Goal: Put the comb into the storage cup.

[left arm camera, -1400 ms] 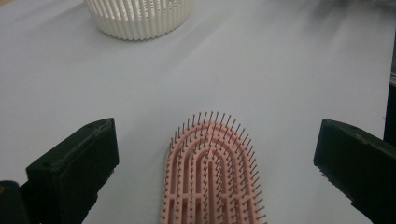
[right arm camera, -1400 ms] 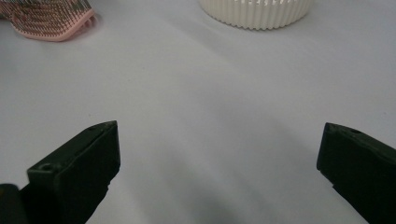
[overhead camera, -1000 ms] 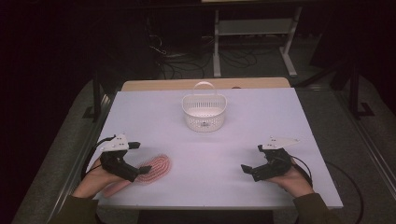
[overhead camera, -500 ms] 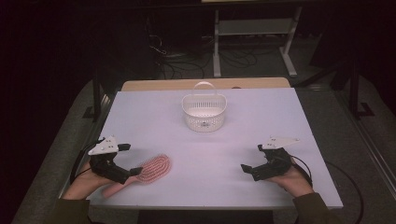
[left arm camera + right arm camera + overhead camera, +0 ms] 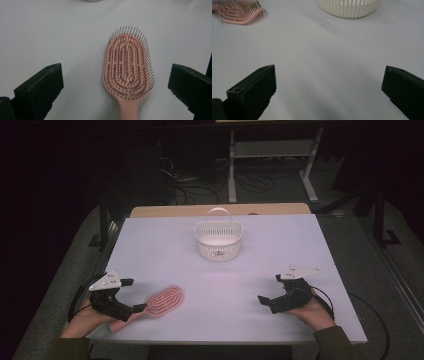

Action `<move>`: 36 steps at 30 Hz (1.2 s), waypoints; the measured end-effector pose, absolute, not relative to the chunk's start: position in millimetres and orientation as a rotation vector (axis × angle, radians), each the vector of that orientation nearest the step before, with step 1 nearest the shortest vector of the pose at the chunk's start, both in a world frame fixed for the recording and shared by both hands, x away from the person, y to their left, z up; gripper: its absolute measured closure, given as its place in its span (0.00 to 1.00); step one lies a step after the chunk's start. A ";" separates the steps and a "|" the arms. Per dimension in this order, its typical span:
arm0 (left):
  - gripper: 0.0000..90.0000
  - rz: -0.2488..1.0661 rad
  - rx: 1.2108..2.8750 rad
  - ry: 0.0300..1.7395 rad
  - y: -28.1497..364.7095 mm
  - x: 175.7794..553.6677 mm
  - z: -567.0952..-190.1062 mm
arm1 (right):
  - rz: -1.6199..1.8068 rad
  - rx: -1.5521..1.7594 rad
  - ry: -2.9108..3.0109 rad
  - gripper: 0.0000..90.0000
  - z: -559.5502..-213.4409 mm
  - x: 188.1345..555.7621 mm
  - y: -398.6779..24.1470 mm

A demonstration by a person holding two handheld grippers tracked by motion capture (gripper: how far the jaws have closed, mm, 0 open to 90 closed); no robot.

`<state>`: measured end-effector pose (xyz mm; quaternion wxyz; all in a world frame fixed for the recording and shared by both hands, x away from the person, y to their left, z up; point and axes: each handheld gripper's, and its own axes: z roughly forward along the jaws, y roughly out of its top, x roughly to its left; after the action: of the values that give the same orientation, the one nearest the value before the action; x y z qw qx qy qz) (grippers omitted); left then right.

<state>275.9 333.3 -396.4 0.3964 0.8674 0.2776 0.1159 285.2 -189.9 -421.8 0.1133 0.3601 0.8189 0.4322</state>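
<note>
— How do you reckon that pink hairbrush [image 5: 128, 65] will handle?

— Light and stiff, I'd judge: a hard plastic paddle with open slots. The bristles point up and would flex and slip under a pinch, so the head is a poor place to clamp. The narrow handle near the bench [image 5: 320, 250] edge looks the better hold, taken across its width.

— Where does it lie relative to the left hand-held gripper [image 5: 131, 295]?

— Flat on the bench, just ahead of it, with the handle pointing back between the two jaws. They stand wide apart and touch nothing.

— And the right hand-held gripper [image 5: 270, 289]?

— Also spread open and empty, resting well apart from the brush. The white basket [image 5: 218, 239] sits farther back, mid-bench.
</note>
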 end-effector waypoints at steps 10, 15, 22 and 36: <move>0.00 0.252 2.289 0.685 327.4 276.0 -402.9 | 1.277 1.064 2.395 0.00 -421.1 285.1 -191.2; 0.00 0.252 2.324 0.688 325.7 276.1 -406.2 | 1.276 1.064 2.397 0.00 -421.2 285.3 -190.8; 0.00 0.241 2.361 0.682 323.5 275.6 -409.5 | 1.277 1.067 2.394 0.00 -421.0 285.4 -191.2; 0.04 0.221 2.441 0.678 322.4 275.1 -415.1 | 1.279 1.065 2.392 0.00 -420.4 285.6 -190.6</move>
<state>275.1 322.4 -415.1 0.2949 0.9172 0.2547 0.0830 285.6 -190.6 -420.4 0.1136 0.3632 0.8155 0.4361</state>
